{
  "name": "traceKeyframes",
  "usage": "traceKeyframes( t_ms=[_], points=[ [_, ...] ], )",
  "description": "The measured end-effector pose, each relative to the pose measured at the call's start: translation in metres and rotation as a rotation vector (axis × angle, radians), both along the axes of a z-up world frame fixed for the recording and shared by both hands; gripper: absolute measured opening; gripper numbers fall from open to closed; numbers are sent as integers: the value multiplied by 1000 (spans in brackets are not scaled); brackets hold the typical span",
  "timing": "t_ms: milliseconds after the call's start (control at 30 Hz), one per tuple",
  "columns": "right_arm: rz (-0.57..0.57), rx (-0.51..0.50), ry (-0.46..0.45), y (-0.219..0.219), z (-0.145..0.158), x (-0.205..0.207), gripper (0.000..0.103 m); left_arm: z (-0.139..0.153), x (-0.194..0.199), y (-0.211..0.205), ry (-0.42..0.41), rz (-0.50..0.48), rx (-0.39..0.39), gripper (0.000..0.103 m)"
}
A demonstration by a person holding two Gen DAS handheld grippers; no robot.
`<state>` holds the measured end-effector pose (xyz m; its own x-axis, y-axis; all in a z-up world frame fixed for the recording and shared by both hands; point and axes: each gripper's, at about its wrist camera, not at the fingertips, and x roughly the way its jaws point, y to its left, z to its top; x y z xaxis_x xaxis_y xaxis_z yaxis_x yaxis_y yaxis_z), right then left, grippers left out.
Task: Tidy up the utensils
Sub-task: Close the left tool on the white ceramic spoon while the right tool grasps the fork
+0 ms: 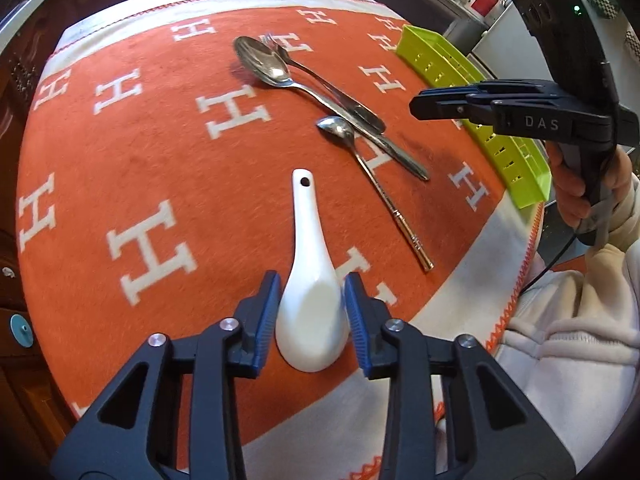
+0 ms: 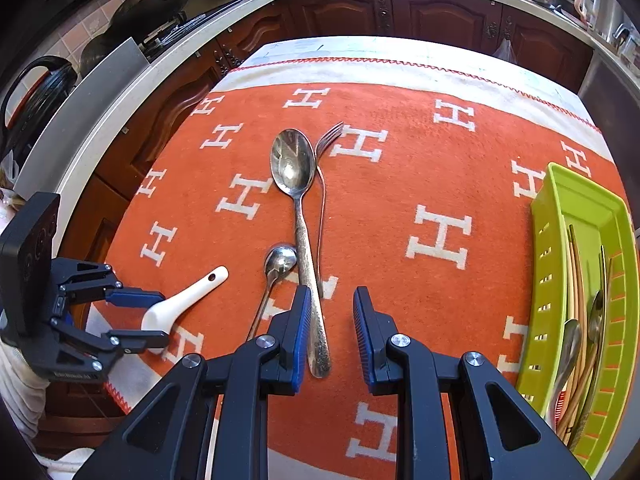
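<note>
Right wrist view: the green tray at right already holds several utensils, while 4 remain on the orange cloth. Left gripper straddles the white ceramic spoon, jaws apart; right gripper hovers, jaws apart and empty, beside the large spoon.

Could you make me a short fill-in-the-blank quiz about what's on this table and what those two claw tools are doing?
1. The left gripper has its blue pads either side of the bowl of a white ceramic ____.
2. The green tray sits at the table's edge and already holds several ____.
3. The big metal spoon lies beside a ____, handles roughly parallel.
4. The right gripper holds ____ between its pads.

Missing words: spoon; utensils; fork; nothing
</note>
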<state>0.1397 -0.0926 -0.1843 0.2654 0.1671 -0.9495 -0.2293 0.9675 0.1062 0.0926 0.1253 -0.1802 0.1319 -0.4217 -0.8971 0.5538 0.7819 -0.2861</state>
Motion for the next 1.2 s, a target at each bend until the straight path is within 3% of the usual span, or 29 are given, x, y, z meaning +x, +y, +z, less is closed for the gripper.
traceKeyframes(
  t_ms=[167,400,600,800,1033,1200],
  points=[
    [-3,5,-11,-2,2,-1,22,1,1,-15,20,51,30,28],
    [-12,5,-26,-6,6,3,22,4,-3,-31,16,210,62,27],
    [-7,30,-24,-4,4,9,22,2,0,-35,42,290,36,26],
    [-23,122,11,-4,-6,37,22,0,15,-37,76,417,10,26],
    [2,97,40,20,-35,83,21,-2,34,-40,73,506,-41,26],
    [17,42,23,30,-52,98,3,-3,46,-45,94,518,-52,25]
  ],
)
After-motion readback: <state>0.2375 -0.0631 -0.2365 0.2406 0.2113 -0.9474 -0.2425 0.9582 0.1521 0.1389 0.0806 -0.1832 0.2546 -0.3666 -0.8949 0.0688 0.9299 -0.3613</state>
